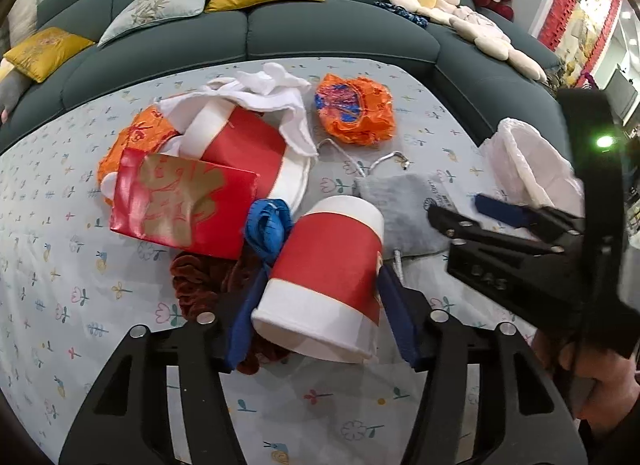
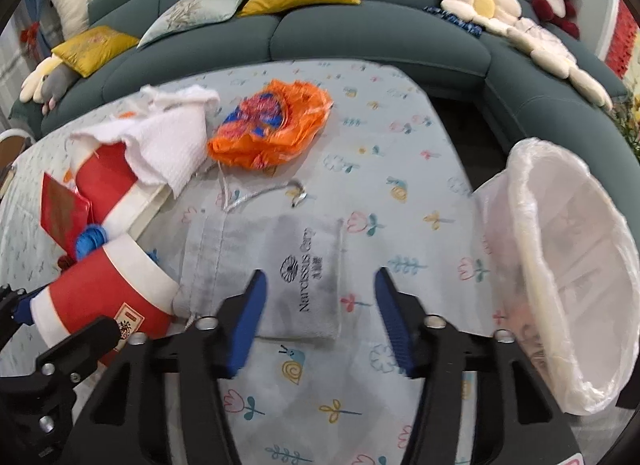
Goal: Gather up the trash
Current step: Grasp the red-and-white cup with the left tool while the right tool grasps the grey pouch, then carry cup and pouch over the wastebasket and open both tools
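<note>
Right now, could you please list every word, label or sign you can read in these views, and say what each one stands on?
"Narcissus Gar..." under a flower logo: grey pouch; the last letters and the small characters beside it are blurred.
Large gold character: red envelope; too stylised to read.
Small yellow label and code: near paper cup; too small to read.
Print on orange wrapper: crumpled, unreadable.

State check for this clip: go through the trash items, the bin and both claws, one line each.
Nearest red-and-white paper cup: on its side, between left claw pads, apparently gripped.
Second red-and-white paper cup: tipped over, white cloth draped on it.
Orange plastic wrapper: crumpled, untouched.
Grey drawstring pouch: flat, cord loose.
White-lined bin: open.
Right claw: open over the pouch.
</note>
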`<state>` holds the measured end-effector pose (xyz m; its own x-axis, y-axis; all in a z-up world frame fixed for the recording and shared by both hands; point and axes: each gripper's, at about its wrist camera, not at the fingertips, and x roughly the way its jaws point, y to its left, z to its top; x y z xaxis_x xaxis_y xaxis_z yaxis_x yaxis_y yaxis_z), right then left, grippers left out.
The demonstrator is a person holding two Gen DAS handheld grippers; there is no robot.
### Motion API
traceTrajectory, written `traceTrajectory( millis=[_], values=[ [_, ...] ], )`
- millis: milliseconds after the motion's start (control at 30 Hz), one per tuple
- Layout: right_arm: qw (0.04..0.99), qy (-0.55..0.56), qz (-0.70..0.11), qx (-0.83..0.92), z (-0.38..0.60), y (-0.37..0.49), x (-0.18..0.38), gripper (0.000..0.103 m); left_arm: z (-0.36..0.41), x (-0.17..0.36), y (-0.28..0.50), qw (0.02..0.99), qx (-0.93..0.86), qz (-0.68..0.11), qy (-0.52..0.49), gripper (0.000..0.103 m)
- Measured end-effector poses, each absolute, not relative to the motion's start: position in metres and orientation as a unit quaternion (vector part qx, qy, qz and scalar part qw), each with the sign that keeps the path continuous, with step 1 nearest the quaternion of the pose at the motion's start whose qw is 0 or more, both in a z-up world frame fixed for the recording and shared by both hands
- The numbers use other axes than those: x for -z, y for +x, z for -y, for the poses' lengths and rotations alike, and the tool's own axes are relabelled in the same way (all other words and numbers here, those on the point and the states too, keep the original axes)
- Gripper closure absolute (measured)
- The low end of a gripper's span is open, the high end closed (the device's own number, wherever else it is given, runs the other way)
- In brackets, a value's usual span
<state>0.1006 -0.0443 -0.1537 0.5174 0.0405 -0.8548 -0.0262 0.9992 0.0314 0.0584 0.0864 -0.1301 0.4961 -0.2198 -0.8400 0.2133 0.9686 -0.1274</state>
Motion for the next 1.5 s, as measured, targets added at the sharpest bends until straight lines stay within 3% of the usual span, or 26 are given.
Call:
traceTrajectory(
  millis=[67,200,267,667,1000,1500],
  values=[
    [0.866,0.011,-0.499,-0.025,0.045,0.102,0.16,0.067,-0.085,0.13,0.058,0.862,0.135,-0.488,-0.009,0.058],
    [0.867,0.014,-0.496,-0.043,0.044,0.1,0.163,0.08,-0.081,0.125,0.056,0.864,0.141,-0.483,-0.006,0.063],
    [0.868,0.014,-0.495,-0.047,0.044,0.099,0.161,0.095,-0.079,0.122,0.055,0.865,0.145,-0.481,-0.008,0.066],
    [0.898,0.047,-0.437,-0.037,0.078,0.074,0.1,0.098,-0.056,0.088,0.053,0.875,0.172,-0.451,0.001,0.069],
    [0.916,0.101,-0.388,0.036,0.162,0.052,0.053,0.098,0.006,0.049,0.057,0.883,0.227,-0.407,0.049,0.069],
    [0.911,0.132,-0.359,0.152,0.263,0.025,0.041,0.098,0.123,0.022,0.061,0.871,0.325,-0.359,0.087,0.069]
  ],
)
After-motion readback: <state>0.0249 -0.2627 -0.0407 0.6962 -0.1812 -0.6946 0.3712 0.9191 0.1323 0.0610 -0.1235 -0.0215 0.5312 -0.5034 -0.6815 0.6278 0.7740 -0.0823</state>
